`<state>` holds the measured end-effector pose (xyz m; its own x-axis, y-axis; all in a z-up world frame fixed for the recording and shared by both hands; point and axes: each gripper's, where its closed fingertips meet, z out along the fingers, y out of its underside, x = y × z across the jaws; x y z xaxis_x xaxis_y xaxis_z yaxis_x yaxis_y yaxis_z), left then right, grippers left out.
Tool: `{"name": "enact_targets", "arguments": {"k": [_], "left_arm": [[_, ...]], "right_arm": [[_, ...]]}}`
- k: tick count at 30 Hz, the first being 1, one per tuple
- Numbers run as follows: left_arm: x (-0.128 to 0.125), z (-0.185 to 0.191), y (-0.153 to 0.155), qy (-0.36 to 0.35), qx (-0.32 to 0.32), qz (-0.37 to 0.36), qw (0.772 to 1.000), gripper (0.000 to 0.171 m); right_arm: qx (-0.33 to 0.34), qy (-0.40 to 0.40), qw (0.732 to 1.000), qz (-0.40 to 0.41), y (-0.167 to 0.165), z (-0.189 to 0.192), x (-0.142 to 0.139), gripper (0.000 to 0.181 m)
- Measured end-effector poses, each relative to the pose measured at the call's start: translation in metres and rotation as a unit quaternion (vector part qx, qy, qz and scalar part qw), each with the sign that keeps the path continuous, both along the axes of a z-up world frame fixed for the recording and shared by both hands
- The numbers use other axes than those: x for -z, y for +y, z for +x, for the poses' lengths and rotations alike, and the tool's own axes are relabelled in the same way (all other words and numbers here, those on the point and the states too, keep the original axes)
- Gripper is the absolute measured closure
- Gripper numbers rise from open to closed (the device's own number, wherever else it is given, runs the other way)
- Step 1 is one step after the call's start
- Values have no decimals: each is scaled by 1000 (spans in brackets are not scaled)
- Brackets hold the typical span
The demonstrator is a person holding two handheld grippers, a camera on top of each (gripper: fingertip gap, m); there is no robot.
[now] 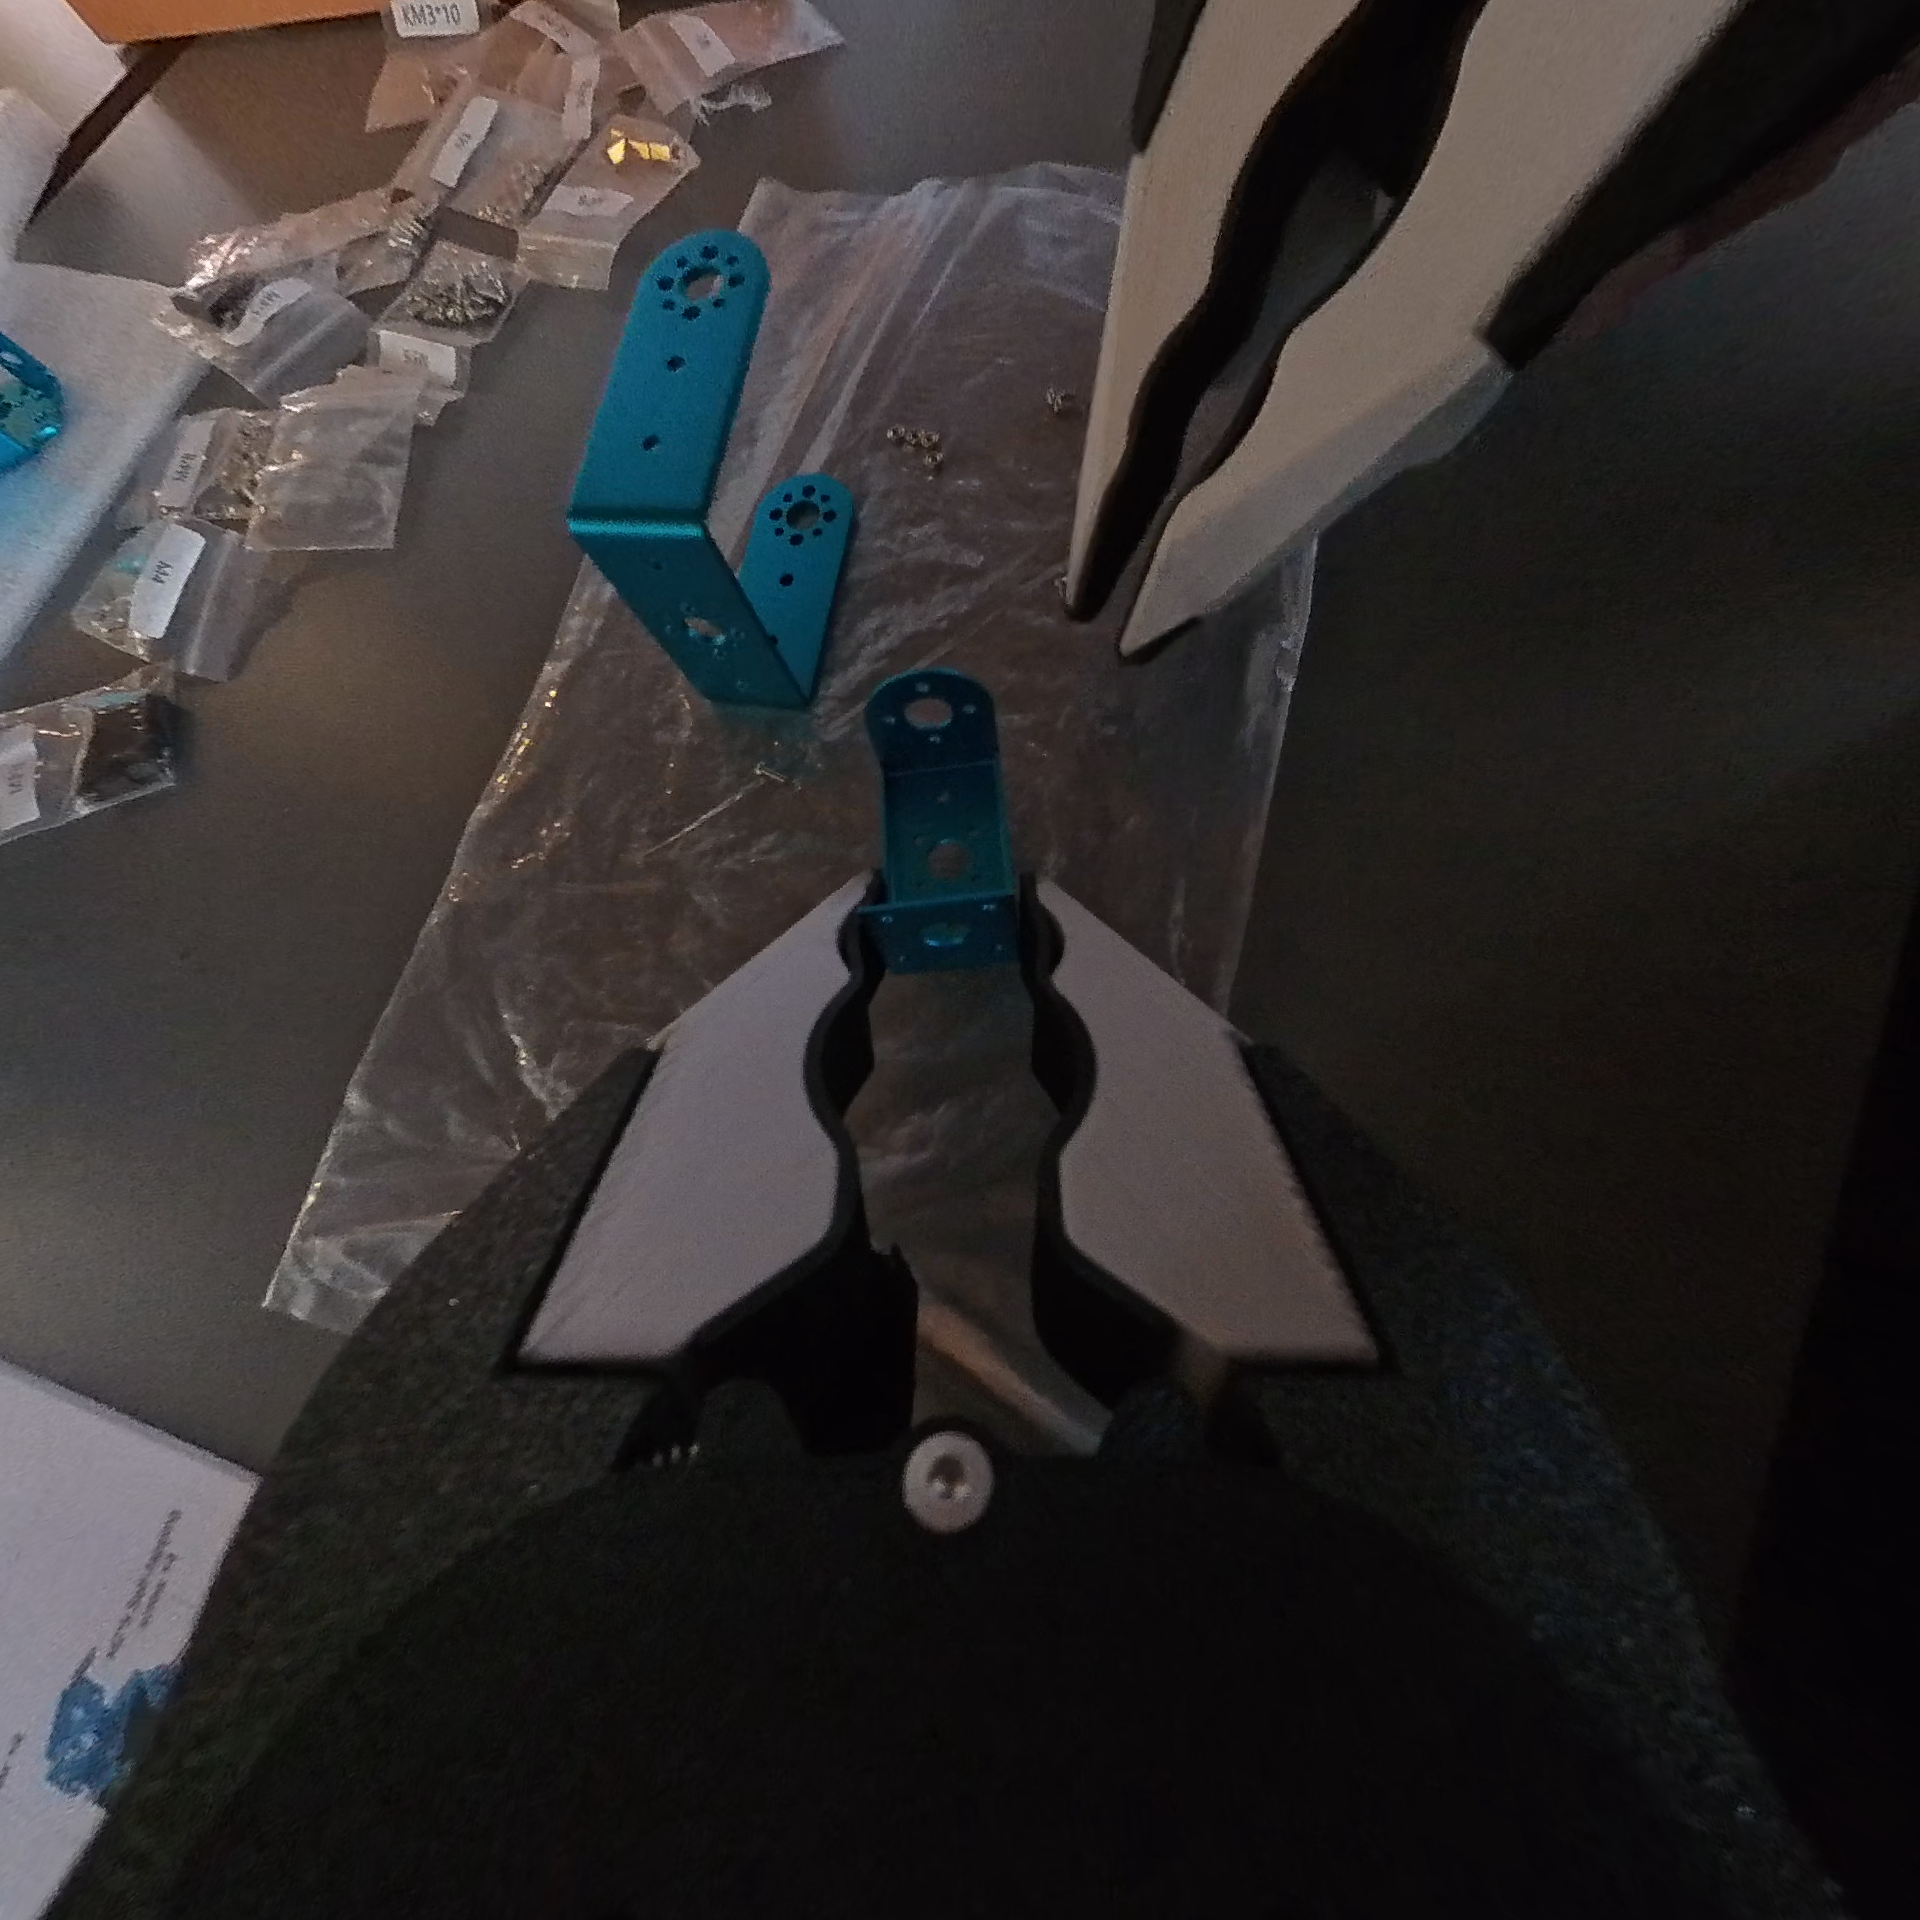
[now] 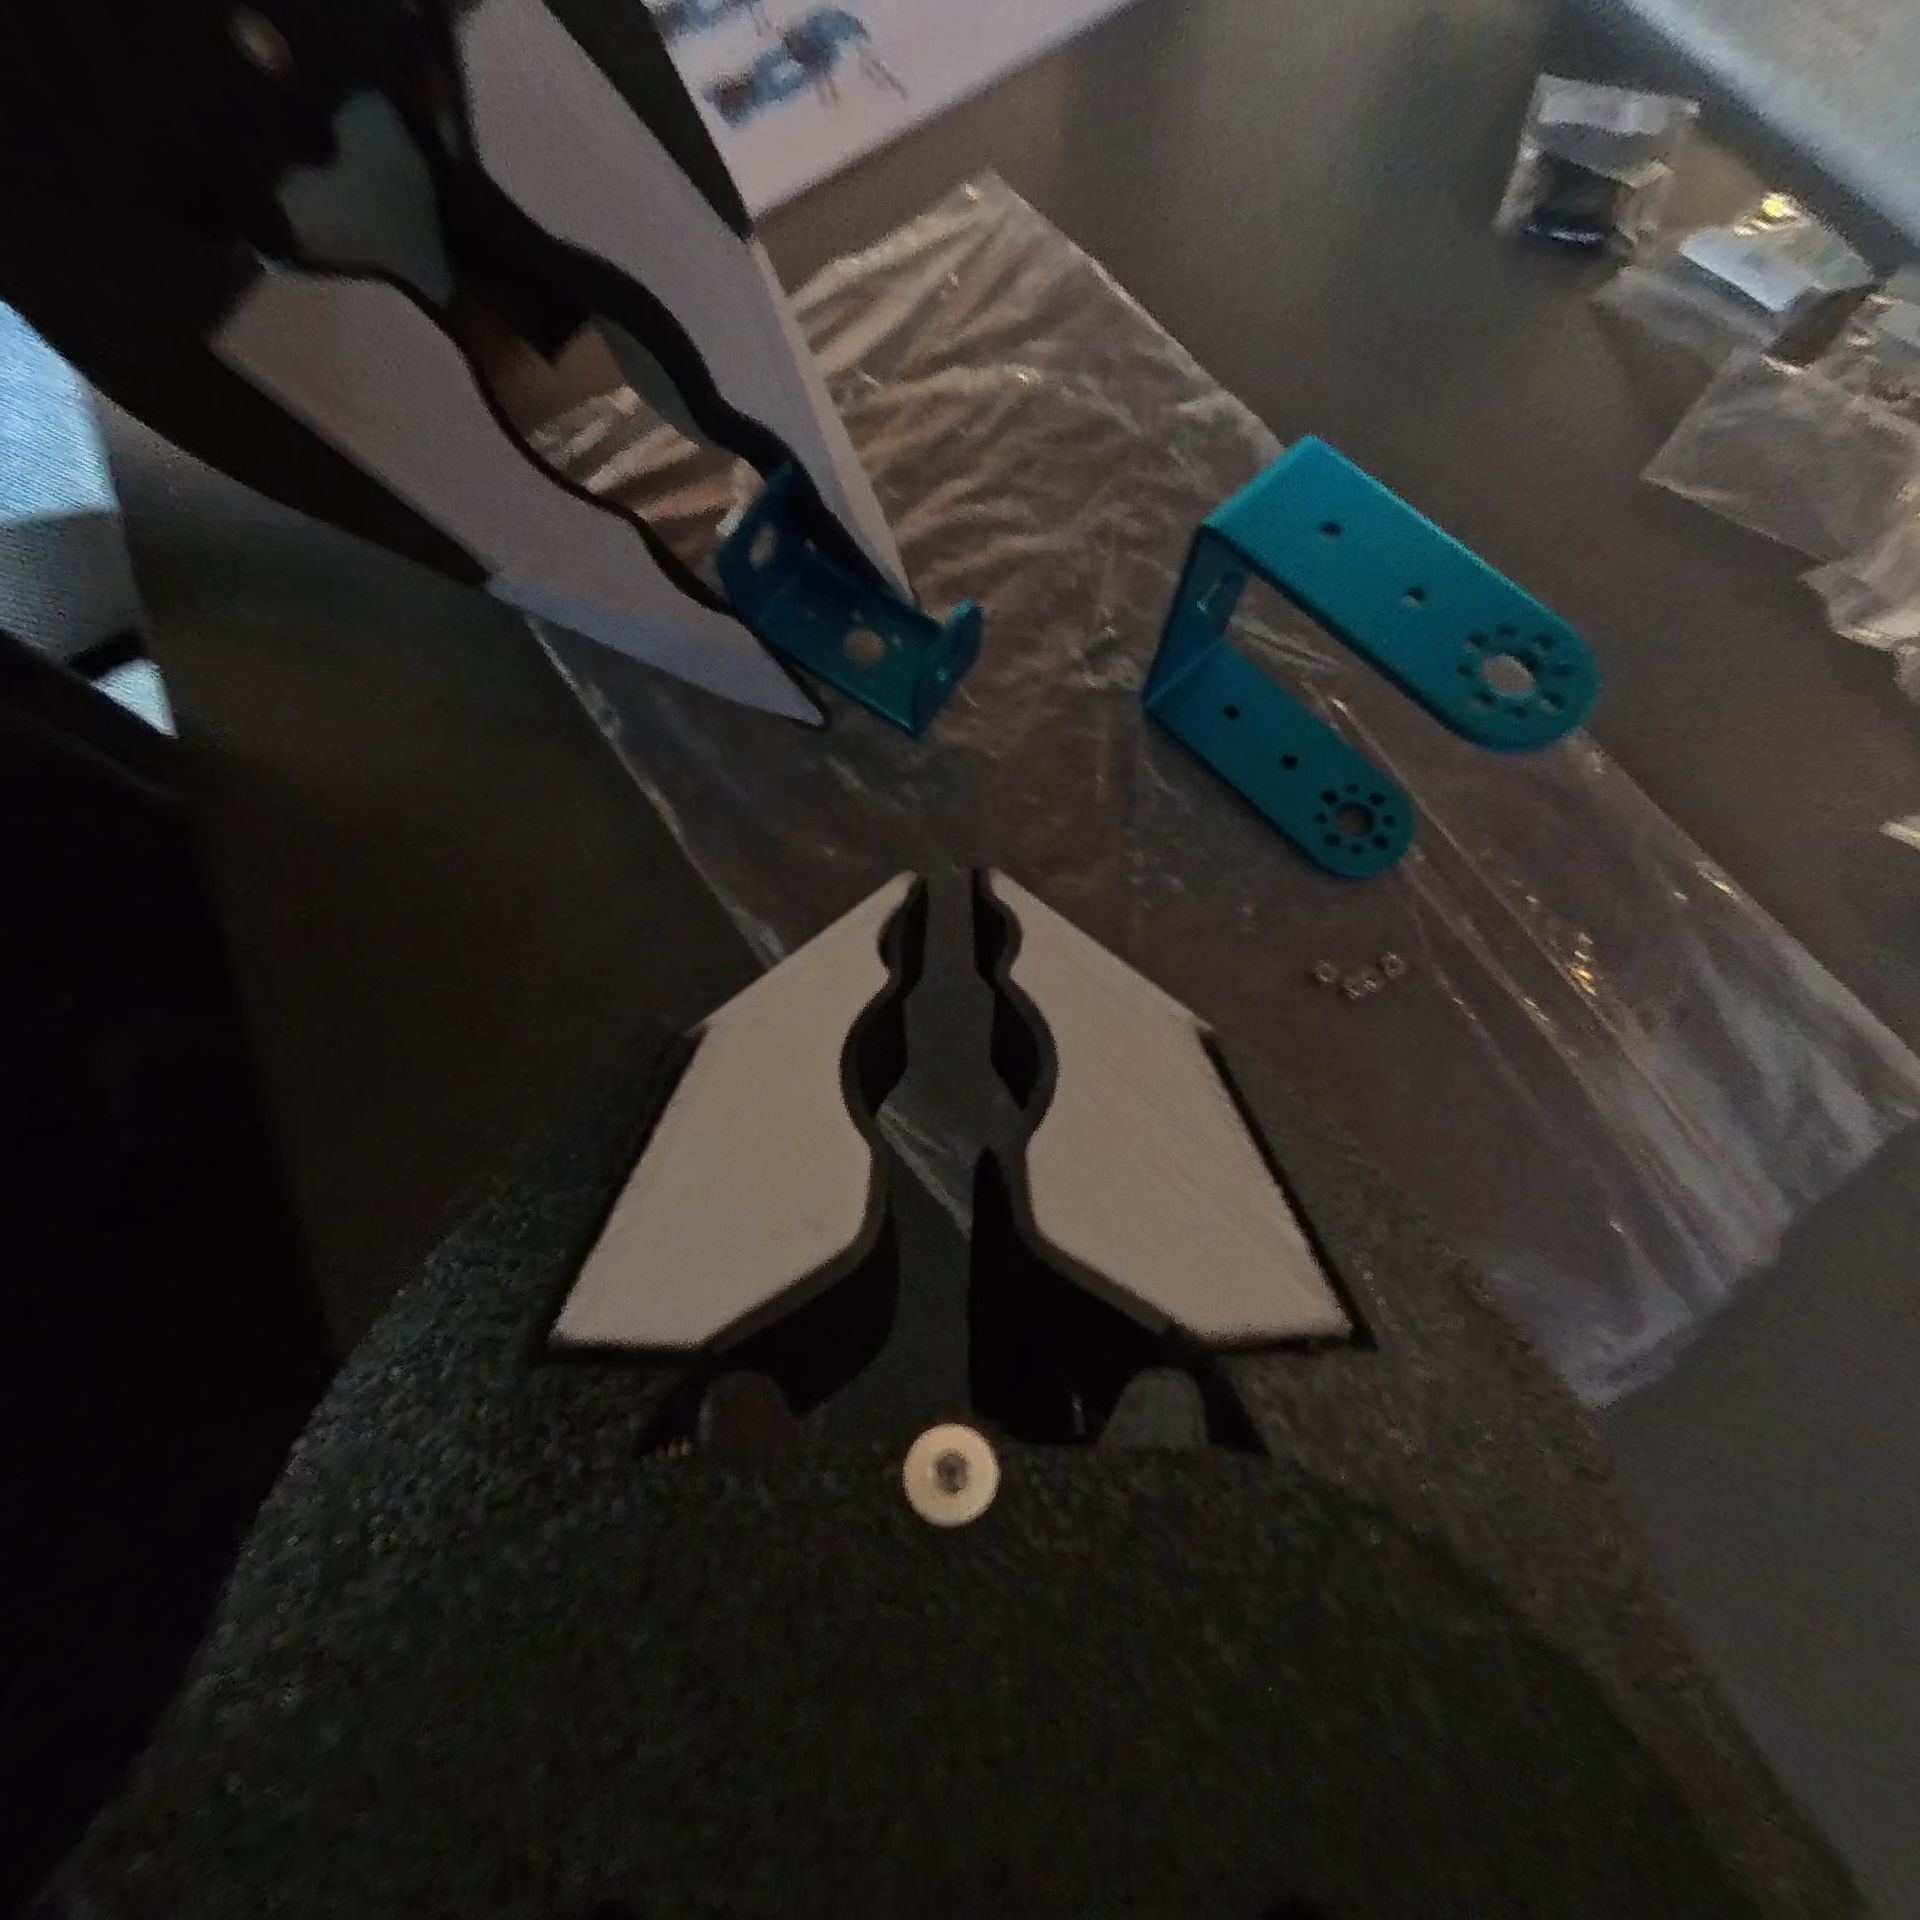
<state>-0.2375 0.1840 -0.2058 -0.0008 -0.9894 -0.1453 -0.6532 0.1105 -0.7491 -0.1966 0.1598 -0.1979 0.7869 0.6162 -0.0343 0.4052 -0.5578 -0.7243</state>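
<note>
A dark grey table [image 1: 1558, 935] carries everything, and the clear plastic sheet [image 1: 644, 935] spread along it serves as the landmark. The sheet probably works as a catch mat, so that small hardware stays visible and does not roll off.

Off the sheet's left edge in the left wrist view lies a scatter of small labelled parts bags [image 1: 343, 343], holding what look like screws, laid flat and apart so each can be read. A white printed page [image 1: 73, 1579] sits off the sheet's near left corner.

Above the sheet, the left gripper [image 1: 940, 914] has its jaws clamped on the small blue bracket [image 1: 935, 831], gripping one end so the holed faces stay exposed; the right wrist view shows that bracket [image 2: 852, 634] lifted clear of the sheet. The right gripper [image 2: 948, 883] hovers over the sheet's right edge with its jaws nearly together and nothing between them.

On the sheet, the large blue U-bracket [image 1: 686, 499] rests on one long arm, steady and well apart from the held piece. Nearer the sheet's far end lies a small cluster of loose nuts [image 2: 1356, 977]
</note>
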Motion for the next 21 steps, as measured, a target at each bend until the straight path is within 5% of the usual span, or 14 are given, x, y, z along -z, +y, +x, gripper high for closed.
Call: {"name": "enact_targets", "arguments": {"k": [7, 21], "left_arm": [[-1, -1, 2, 2, -3, 7, 1000, 148], [-2, -7, 3, 6, -12, 11, 1000, 147]], "right_arm": [[15, -54, 998, -7, 4, 19, 19, 171], [2, -30, 999, -19, -4, 27, 19, 173]]}}
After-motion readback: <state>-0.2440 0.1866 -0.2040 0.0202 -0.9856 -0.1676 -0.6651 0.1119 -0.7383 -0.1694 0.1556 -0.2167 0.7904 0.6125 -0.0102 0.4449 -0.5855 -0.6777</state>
